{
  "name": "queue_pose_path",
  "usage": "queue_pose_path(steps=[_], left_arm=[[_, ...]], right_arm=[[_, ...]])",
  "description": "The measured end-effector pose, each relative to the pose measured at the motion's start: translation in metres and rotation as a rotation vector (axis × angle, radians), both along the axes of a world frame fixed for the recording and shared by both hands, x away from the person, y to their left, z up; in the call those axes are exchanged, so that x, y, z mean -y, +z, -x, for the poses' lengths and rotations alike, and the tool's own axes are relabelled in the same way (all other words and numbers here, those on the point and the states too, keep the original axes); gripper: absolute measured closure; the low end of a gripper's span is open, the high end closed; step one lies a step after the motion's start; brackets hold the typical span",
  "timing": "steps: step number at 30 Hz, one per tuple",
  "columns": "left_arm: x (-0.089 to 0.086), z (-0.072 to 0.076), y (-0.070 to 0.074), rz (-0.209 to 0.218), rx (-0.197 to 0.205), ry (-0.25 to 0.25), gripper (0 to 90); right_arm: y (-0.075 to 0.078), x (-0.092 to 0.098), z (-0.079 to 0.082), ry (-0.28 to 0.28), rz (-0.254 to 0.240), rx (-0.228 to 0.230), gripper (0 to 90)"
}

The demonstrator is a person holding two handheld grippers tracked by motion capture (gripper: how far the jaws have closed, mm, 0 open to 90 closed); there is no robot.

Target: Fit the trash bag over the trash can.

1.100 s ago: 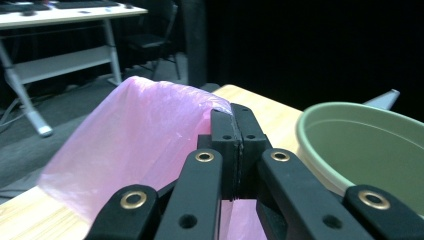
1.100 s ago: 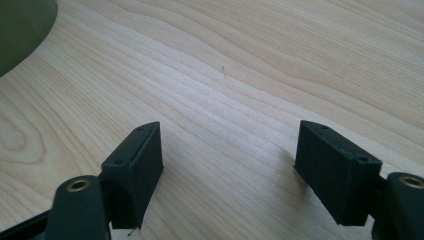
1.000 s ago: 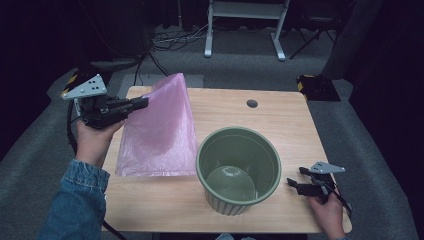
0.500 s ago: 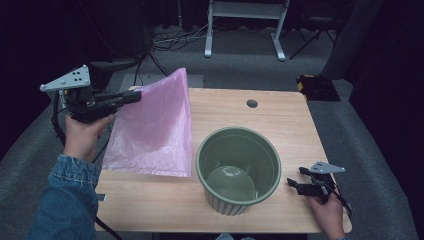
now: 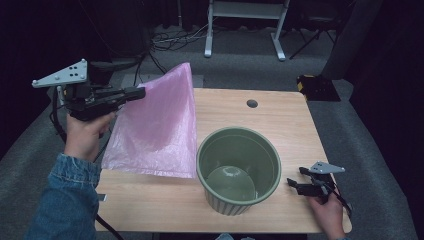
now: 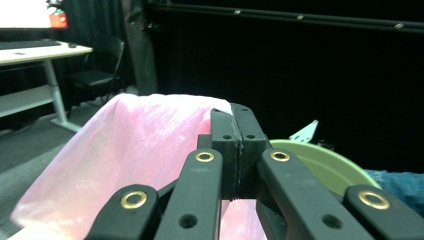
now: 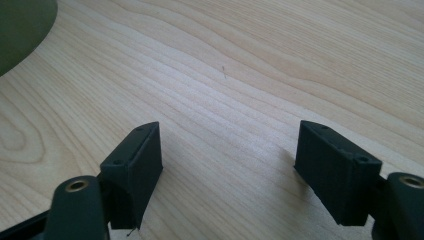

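Pinching the pink bag (image 5: 159,127) by its top in my clenched left claw (image 5: 141,93), left of the pot (image 5: 238,169), I judge opening it comes next, needing my idle, spread right claw (image 5: 294,184).

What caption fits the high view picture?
Left gripper lifts a pink bag beside a green pot.
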State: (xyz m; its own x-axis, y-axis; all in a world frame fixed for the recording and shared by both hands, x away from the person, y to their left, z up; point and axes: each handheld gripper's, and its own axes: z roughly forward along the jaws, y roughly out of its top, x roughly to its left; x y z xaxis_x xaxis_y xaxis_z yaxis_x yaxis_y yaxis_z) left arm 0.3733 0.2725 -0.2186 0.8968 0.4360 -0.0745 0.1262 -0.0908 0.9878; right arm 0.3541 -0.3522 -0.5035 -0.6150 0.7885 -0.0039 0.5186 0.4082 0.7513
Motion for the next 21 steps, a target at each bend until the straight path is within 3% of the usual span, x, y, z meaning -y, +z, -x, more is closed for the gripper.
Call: queue_pose_path(steps=[13, 21], left_arm=[[0.044, 0.000, 0.018, -0.006, 0.031, -0.055, 89.5], [0.076, -0.002, 0.014, -0.030, 0.054, -0.071, 89.5]], right_arm=[[0.000, 0.000, 0.000, 0.005, 0.003, 0.000, 25.9], [0.000, 0.000, 0.000, 0.005, 0.003, -0.001, 25.9]])
